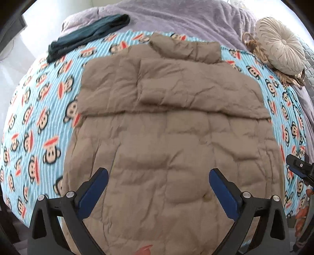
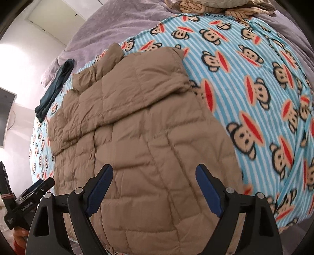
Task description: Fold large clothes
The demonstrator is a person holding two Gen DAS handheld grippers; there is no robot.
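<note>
A tan quilted puffer jacket [image 1: 168, 125] lies flat on the bed, sleeves folded across its upper body, collar at the far end. My left gripper [image 1: 159, 174] hovers above the jacket's near hem, jaws wide open with nothing between the blue pads. In the right wrist view the same jacket [image 2: 137, 133] spreads out below my right gripper [image 2: 155, 172], which is also open and empty over the near hem. The other gripper's tip shows at the right edge [image 1: 300, 166] of the left view and at the lower left [image 2: 35, 194] of the right view.
A blue striped monkey-print blanket [image 1: 39, 121] covers the bed under the jacket, over a lavender bedspread [image 1: 176, 15]. A folded dark teal garment [image 1: 88, 33] lies at the far left. A round beige cushion [image 1: 280, 45] sits at the far right.
</note>
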